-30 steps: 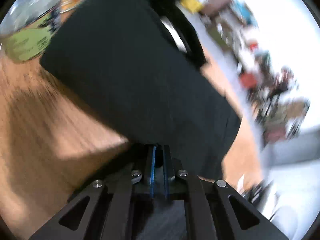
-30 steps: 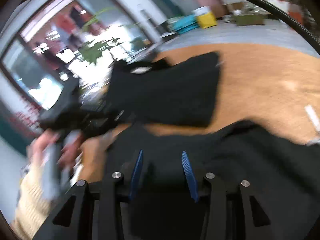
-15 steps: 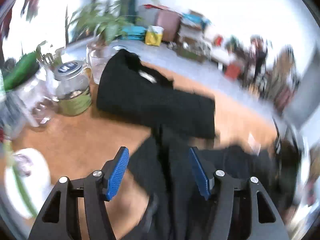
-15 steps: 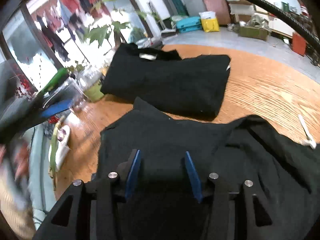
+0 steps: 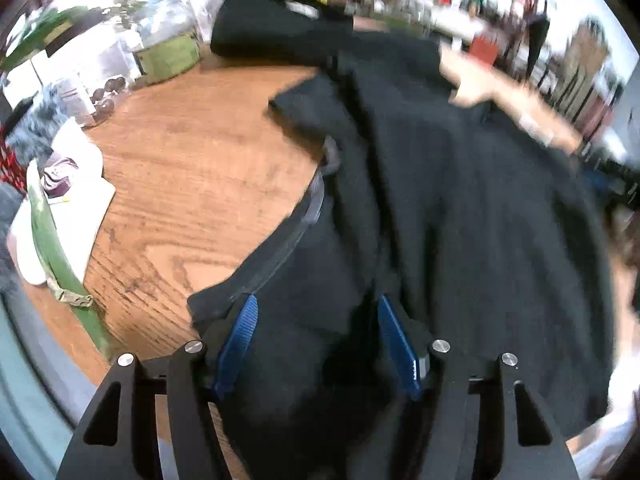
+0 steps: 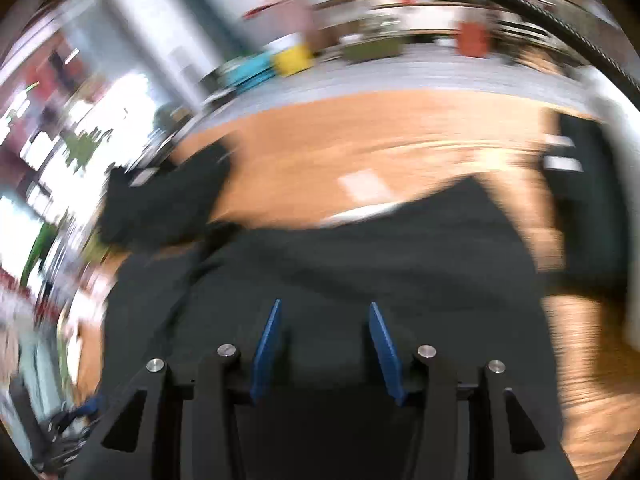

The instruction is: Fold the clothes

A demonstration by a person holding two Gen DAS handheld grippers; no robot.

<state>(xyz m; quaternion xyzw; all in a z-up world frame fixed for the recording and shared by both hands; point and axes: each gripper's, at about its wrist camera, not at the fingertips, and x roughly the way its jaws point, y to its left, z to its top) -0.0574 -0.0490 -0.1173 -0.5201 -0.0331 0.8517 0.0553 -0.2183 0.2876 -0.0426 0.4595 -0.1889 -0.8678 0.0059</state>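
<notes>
Garment: loose black garment (image 5: 460, 200) spread on the bench (image 5: 192, 168), running 6 to 12 o'clock.
Left gripper (image 5: 316, 336): jaws released, directly over its near edge.
Right gripper (image 6: 324, 340): jaws released, above cloth.
Folded garment (image 5: 272, 28): 11 o'clock.

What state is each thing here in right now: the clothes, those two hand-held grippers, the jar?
Left hand-held gripper: open, over dark cloth, gripping nothing.
Right hand-held gripper: open, above the cloth.
Unfolded black garment: spread out, rumpled, on the wooden table.
Folded black garment: folded, lying behind.
Glass jar: upright; lid too blurred to tell.
</notes>
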